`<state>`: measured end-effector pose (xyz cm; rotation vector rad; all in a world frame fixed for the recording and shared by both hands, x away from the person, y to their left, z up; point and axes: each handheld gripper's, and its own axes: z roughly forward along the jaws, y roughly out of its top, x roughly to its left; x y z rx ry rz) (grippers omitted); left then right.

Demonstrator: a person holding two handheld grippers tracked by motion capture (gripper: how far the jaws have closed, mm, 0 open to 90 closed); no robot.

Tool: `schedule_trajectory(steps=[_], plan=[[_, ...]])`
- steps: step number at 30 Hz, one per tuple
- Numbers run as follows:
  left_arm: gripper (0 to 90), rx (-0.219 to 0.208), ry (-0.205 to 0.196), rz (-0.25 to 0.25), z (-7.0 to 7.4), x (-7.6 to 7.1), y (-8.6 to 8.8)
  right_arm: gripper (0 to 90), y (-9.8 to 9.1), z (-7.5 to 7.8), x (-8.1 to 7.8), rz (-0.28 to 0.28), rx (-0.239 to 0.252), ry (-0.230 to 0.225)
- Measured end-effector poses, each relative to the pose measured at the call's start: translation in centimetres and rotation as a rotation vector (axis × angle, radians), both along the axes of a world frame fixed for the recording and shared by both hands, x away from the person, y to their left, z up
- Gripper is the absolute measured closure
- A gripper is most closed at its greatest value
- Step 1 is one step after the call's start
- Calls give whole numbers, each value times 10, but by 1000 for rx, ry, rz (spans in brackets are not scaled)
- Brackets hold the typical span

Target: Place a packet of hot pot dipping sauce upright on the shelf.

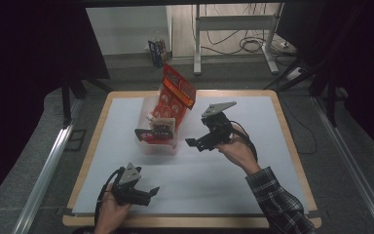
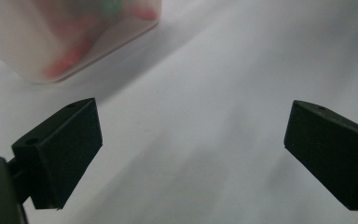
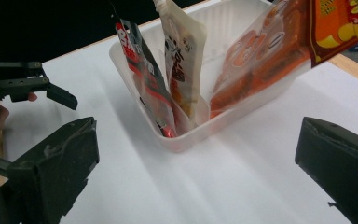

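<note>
L gripper (image 1: 146, 191) sits near the table's (image 1: 272, 161) front edge, jaws spread, nothing btwn them. Clear tub (image 1: 148, 146) at centre holds a dark packet (image 3: 144, 79), pale pouch (image 3: 182, 56), orange bag (image 1: 177, 90), probably snacks. R gripper (image 1: 195, 142) just beside tub, released, empty.

Grey carpet floor (image 1: 126, 73) beyond the white-topped table (image 1: 253, 195) — pale wall (image 1: 126, 29), metal desk frame (image 1: 233, 22), loose cables (image 1: 248, 46)

Each black tool (image 1: 148, 192) carries a grey three-cornered plate; the right sleeve (image 1: 281, 202) is dark plaid.
</note>
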<state>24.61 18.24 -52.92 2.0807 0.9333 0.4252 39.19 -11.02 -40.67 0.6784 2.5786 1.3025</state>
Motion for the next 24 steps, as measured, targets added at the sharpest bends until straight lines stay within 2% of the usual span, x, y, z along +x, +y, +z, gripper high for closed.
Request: schedule_trajectory(steps=[8,15,24], plan=[[40,-7,21,2,1,0,0,0,-13,-6,-11,-22,17,-31],[38,12,22,0,1,0,-2,0,-25,-16,-23,-23,35,-56],[36,25,14,-4,1,-2,-4,0,-35,-29,-33,-36,18,-43]])
